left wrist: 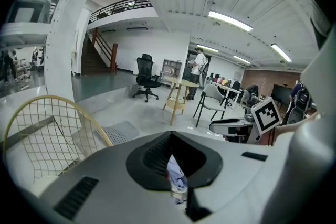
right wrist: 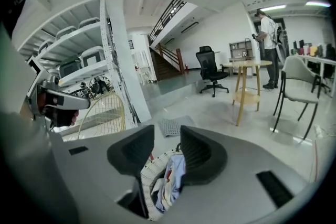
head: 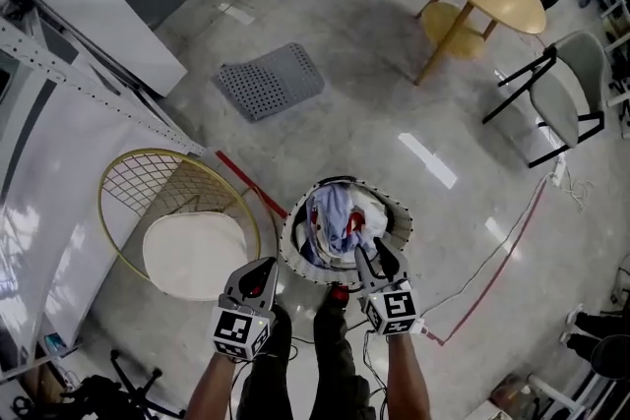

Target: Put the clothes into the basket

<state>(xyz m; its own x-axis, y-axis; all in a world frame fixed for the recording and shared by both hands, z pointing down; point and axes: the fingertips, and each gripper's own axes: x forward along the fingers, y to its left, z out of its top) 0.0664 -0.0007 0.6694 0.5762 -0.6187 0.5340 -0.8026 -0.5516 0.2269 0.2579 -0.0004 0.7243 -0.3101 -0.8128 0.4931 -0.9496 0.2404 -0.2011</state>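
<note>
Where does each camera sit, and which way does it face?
Head view: on the person's head, facing steeply down at the basket of clothes; left gripper, right gripper, forearms show.
Left gripper view: on that gripper, facing across to the round table; its closed jaws show.
Right gripper view: on that gripper, facing down toward the basket; its parted jaws show.
Both gripper views share that table.

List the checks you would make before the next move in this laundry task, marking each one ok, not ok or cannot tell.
1. Clothes inside the basket: ok.
2. Basket upright: ok.
3. Right tool jaws apart, nothing between them: ok.
4. Left tool holding nothing: ok; its jaws are nearly together, leaving only a slit.
5. No cloth trailing from either tool: ok.
6. More clothes to fetch: cannot tell; none in view.
</note>
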